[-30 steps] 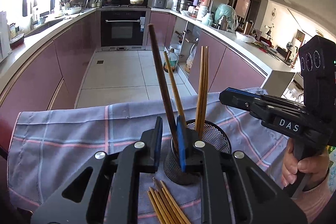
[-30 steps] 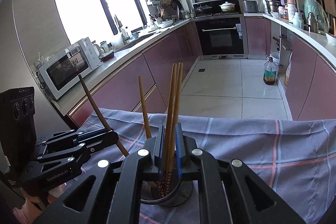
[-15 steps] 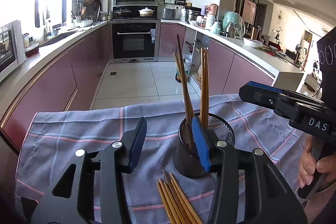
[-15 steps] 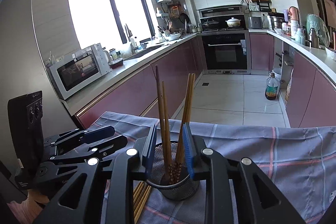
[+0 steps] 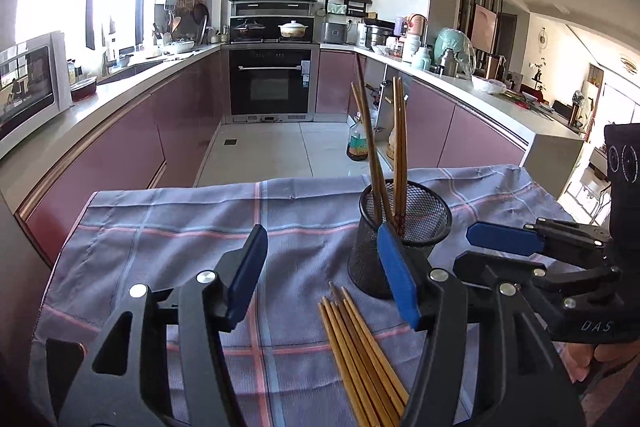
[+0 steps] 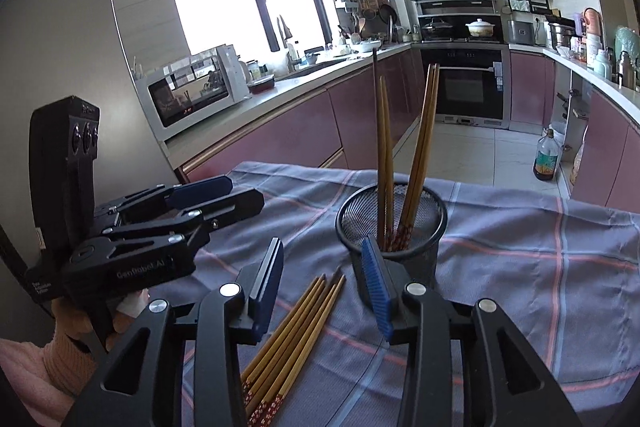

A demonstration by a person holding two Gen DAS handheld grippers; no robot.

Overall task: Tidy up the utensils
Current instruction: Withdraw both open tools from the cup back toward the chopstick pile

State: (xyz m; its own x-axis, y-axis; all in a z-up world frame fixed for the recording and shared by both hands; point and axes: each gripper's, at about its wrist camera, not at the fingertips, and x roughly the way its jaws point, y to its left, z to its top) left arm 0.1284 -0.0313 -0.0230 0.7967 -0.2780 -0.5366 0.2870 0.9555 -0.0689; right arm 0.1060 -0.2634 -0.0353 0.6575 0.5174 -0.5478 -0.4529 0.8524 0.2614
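across the tabletop (image 5: 120,227) lies a grey-blue checked cloth (image 5: 168,211) with pink and pale lines, covering it to the far edge; behind it runs a kitchen with mauve cabinets, a black oven (image 5: 273,83) and a white microwave (image 6: 192,89) on the side counter. toward the far right of the cloth in the left wrist view stands a black mesh holder (image 5: 404,231), upright, with four chopsticks (image 6: 420,143) in it: two lean left, one of them darker, and two lean right as a pair. just in front of the holder, a bundle of loose chopsticks (image 5: 360,355) lies flat on the cloth, tips close to the holder's base, patterned red ends toward the cameras.

the left tool (image 5: 320,279) hangs over the cloth with its blue pads wide apart, its jaws having just been opening; nothing is between them but bare cloth and the tips of the loose bundle, untouched. the right tool (image 6: 326,283) sits beside it, jaws moderately parted and likewise just been opening, gripping nothing; its right pad shows in front of the holder's wall, though contact cannot be told. a hand (image 6: 80,323) in a pink sleeve grips the left handle.
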